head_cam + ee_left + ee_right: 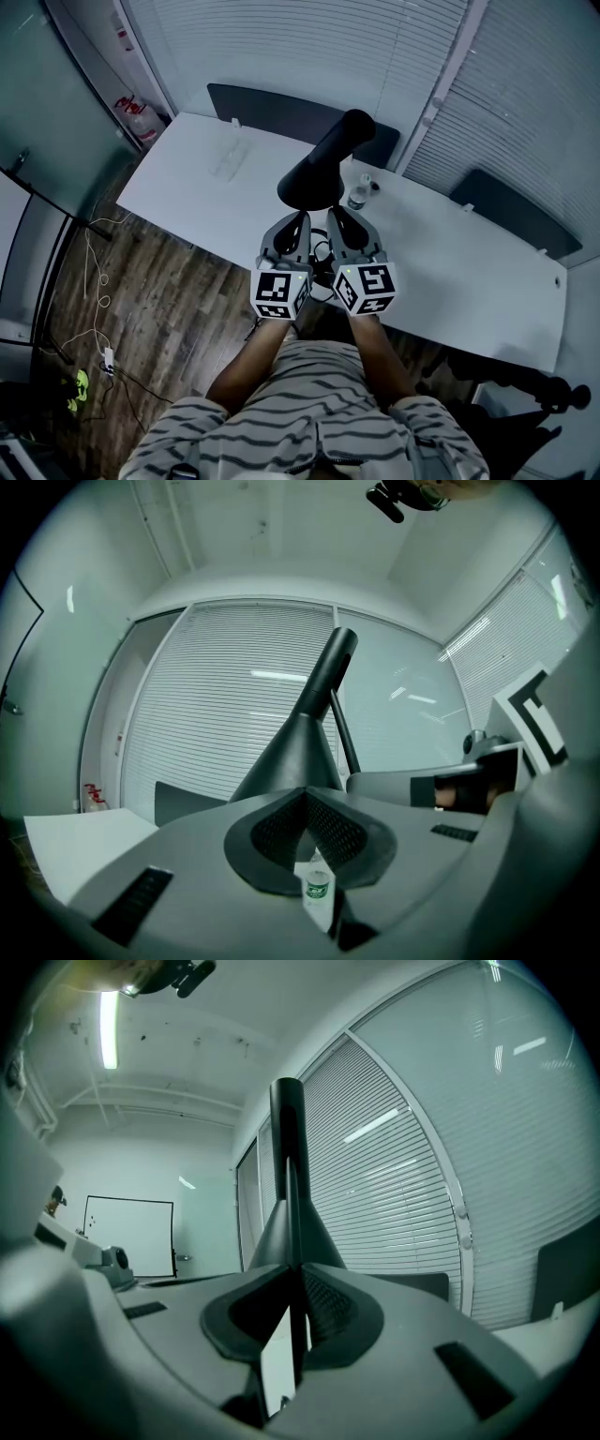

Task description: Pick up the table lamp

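Forearms reach forward, grippers level side by side: left gripper point(298, 221) jaws together, right gripper point(343, 216) jaws clamping the table lamp point(323, 161).

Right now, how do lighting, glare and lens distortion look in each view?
Head view: dim and bluish, the white table the brightest area, the table lamp a near-black silhouette with little surface detail. Left gripper view: strong fisheye with black corners, light reflections streaking the blinds, the bottle clear enough to make out. Right gripper view: same fisheye, the ceiling light blown out.
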Tool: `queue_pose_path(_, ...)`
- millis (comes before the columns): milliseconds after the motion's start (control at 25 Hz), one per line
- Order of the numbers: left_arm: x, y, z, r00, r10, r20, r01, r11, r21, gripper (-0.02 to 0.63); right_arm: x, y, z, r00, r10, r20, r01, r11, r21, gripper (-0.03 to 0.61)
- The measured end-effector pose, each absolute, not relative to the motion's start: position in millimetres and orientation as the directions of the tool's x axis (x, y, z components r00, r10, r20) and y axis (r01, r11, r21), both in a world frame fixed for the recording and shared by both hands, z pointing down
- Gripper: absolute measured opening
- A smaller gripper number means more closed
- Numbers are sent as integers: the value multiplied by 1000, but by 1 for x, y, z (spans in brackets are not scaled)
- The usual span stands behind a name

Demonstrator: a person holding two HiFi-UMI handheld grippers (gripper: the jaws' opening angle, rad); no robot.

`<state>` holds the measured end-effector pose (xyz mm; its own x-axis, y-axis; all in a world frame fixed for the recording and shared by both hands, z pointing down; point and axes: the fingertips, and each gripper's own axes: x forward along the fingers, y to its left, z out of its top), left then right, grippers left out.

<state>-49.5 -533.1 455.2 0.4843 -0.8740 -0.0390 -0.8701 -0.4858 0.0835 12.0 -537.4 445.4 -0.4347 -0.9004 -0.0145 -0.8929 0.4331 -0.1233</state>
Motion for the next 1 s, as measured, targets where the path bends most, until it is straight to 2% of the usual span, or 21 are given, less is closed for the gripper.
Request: queue_pose_path(1000, -46, -519, 436, 466, -882, -70, -882, -469, 46, 8, 14, -527, 437, -453, -891, -27, -883, 453, -118, 46)
